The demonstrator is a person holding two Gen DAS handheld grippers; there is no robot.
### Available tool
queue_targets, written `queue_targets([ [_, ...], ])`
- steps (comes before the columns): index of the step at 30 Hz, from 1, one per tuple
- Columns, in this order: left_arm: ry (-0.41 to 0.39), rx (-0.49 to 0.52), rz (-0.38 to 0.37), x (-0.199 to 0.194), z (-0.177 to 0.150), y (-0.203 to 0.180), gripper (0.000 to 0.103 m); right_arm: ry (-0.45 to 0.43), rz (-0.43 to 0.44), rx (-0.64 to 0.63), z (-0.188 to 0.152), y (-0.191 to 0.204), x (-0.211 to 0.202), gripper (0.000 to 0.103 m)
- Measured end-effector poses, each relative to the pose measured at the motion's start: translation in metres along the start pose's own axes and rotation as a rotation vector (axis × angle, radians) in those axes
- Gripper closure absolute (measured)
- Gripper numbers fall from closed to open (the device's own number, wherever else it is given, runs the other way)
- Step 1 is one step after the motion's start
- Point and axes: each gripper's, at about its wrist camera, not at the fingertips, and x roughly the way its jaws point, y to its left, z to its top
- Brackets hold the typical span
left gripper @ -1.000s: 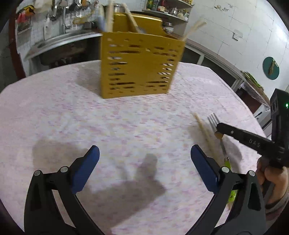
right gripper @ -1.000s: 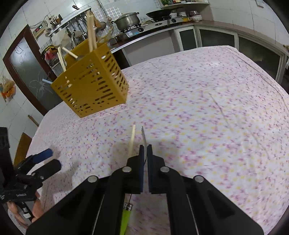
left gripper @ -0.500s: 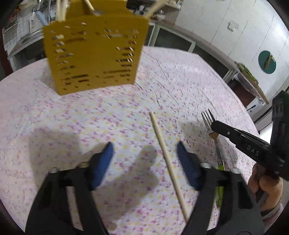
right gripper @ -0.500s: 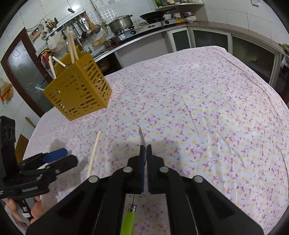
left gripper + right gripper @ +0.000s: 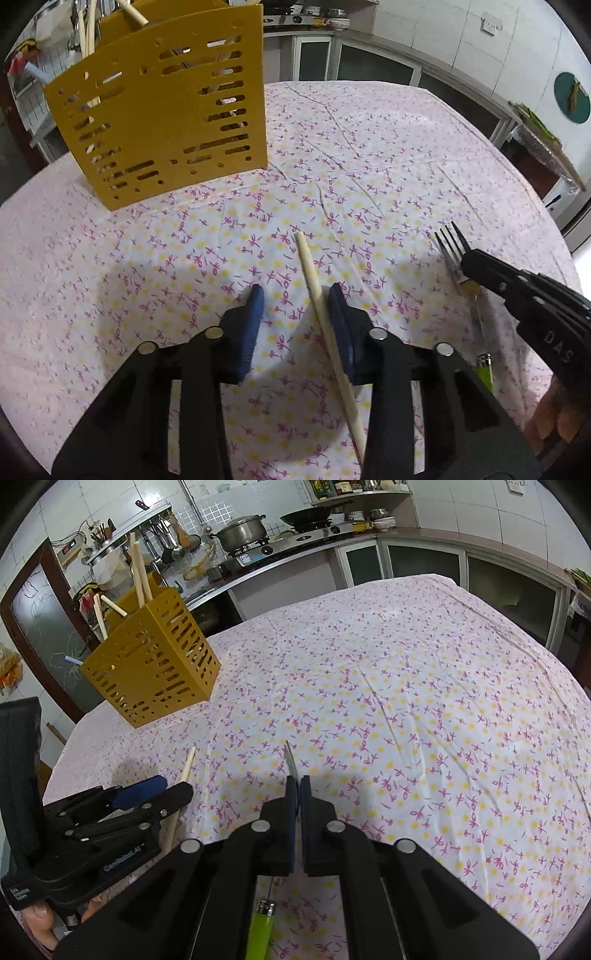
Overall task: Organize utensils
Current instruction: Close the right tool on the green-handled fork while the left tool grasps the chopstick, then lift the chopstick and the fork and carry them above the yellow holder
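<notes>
Now the left gripper (image 5: 295, 306) is seen low over the tablecloth (image 5: 388, 166), its blue pads part-way apart, the jaws having just been closing. A wooden chopstick (image 5: 308, 266) lies flat on the cloth between them, close against the right-hand pad (image 5: 338, 321); the left-hand pad stands clear of it, so no grip is made yet. Whether the right-hand pad actually touches the stick cannot be told.

Over on the other side, the right gripper (image 5: 297, 786) is clamped tight on a fork (image 5: 290, 762), taken at the neck just behind the tines. The tines poke out ahead of the pads, and the lime-green handle (image 5: 260, 932) trails back beneath the jaws. In the left wrist view the fork (image 5: 452, 243) is seen from the side, tines forward, with the right gripper's black fingers closed around it, well to the right of the chopstick.

Further out, a yellow slotted utensil holder (image 5: 162, 107) stands upright on the cloth, beyond and left of both grippers, several chopsticks (image 5: 138, 572) leaning out of its top. Nothing lies on the cloth between it and the grippers.

Behind the table a kitchen counter is seen, with a lidded pot (image 5: 240, 533) and a wok (image 5: 312, 515) on the stove.
</notes>
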Motion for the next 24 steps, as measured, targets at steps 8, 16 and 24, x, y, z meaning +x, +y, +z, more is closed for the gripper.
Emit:
queue_targets([
  [8,0.012,-0.012,-0.073,-0.002,0.007,0.013,0.096,-0.01,0.021,-0.002,-0.003,0.004,-0.004,0.101],
  [16,-0.009,-0.032,-0.114,-0.016,-0.001,0.042,0.098,0.004,0.033,-0.035,-0.007,0.015,-0.001,0.101],
  [24,0.025,-0.043,-0.125,-0.014,-0.012,0.061,0.098,0.028,-0.019,-0.092,-0.01,0.026,0.004,0.101],
])
